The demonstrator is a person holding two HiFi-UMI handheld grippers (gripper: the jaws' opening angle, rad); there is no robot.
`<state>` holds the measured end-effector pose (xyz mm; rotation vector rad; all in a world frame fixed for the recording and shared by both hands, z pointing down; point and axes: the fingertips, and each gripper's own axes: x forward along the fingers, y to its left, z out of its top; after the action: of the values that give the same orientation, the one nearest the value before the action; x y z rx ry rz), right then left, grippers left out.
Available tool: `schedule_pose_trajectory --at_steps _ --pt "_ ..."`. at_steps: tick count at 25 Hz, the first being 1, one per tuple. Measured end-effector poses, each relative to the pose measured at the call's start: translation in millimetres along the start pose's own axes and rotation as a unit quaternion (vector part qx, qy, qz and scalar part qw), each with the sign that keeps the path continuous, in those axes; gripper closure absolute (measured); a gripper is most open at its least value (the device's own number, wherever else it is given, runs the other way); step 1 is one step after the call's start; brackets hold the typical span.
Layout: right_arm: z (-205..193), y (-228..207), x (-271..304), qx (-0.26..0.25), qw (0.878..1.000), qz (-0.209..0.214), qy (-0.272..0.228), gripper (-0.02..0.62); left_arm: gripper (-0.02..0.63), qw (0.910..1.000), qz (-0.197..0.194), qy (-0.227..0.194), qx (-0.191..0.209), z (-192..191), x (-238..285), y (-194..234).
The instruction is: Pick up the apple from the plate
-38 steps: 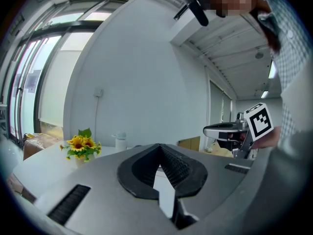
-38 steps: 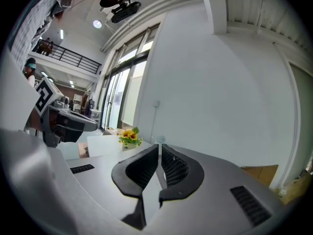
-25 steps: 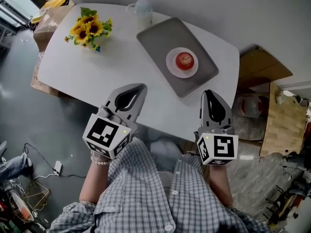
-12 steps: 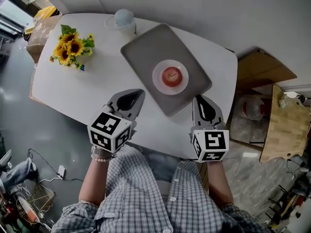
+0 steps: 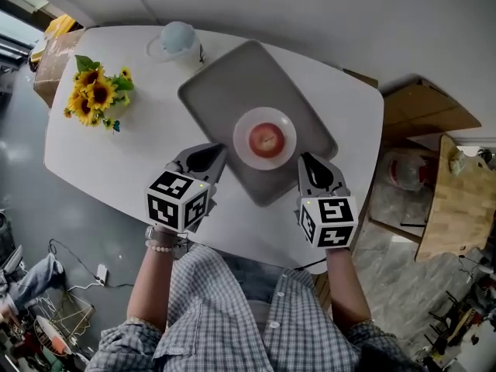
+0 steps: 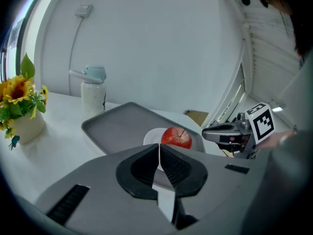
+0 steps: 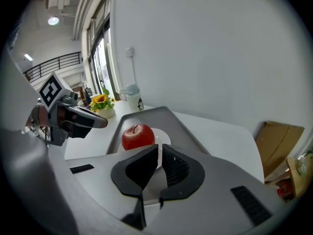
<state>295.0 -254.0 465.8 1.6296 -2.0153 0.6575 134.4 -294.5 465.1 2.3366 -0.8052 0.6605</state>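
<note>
White bench [image 5: 116, 153] holds the apple [image 5: 266, 139] on a plate [image 5: 246, 125]; my left hand-held gripper [image 5: 211, 156] and right hand-held gripper [image 5: 308, 162] flank it, both closed, empty.

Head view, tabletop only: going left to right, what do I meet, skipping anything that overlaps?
Sunflowers → bottle → apple
</note>
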Motion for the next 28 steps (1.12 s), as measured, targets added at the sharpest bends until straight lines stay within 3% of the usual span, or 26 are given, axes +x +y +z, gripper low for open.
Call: schedule_pose_trajectory --at_steps 10,13,18,21,28 --pt "-28 -2 39 0.080 0.993 0.047 0.067 0.558 0.594 0.9979 0.002 0.058 -0.029 -15 44 16" --pt "-36 0 44 0.113 0.988 0.067 0.084 0.517 0.594 0.9972 0.005 0.068 -0.031 -16 52 18" --pt "-41 -1 49 0.142 0.982 0.071 0.098 0.511 0.570 0.9956 0.004 0.087 -0.035 -20 62 20" --pt "-41 -2 50 0.148 0.981 0.070 0.103 0.511 0.530 0.9940 0.002 0.105 -0.031 -24 68 19" --pt "-47 2 56 0.111 0.981 0.059 0.147 0.512 0.525 0.9885 0.030 0.143 -0.039 -35 73 23"
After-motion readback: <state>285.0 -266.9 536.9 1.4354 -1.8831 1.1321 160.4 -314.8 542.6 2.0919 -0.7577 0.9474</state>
